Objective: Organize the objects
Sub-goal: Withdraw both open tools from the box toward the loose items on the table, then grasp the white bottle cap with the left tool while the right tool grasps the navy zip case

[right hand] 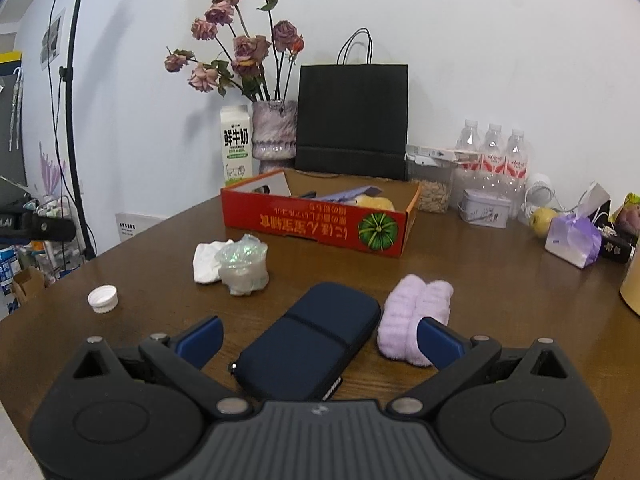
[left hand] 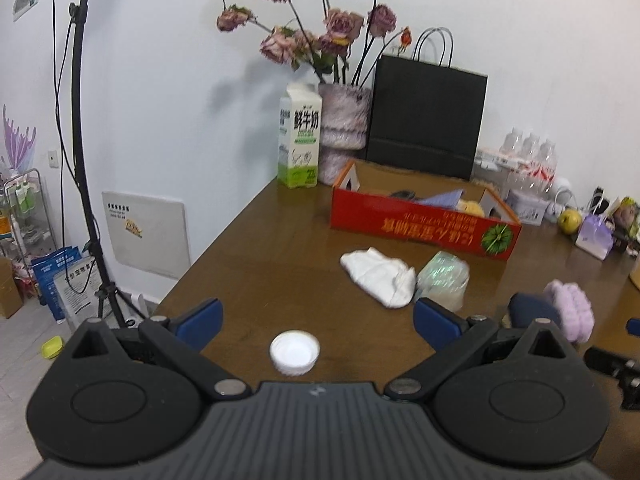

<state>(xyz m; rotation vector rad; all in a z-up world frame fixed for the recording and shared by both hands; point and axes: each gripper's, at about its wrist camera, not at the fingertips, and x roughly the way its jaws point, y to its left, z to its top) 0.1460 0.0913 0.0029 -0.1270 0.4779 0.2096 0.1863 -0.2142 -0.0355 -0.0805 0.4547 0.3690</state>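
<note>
- The left claw (left hand: 318, 322) is spread wide and empty, its fingers either side of the white bottle cap (left hand: 295, 352) on the bench (left hand: 256, 248), likely lined up to pick it.
- The right claw (right hand: 320, 336) gapes wide too, holding nothing, framing the navy case (right hand: 308, 344); the lilac towel (right hand: 414, 312) touches its right finger.
- The red box (right hand: 320, 222) (already holding a few items) sits beyond, probably the destination.

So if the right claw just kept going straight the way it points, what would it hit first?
Most likely the navy zip case, lying on the table between the open fingers of the right claw. The lilac fluffy cloth sits by its right finger, and depth there is hard to judge.
</note>
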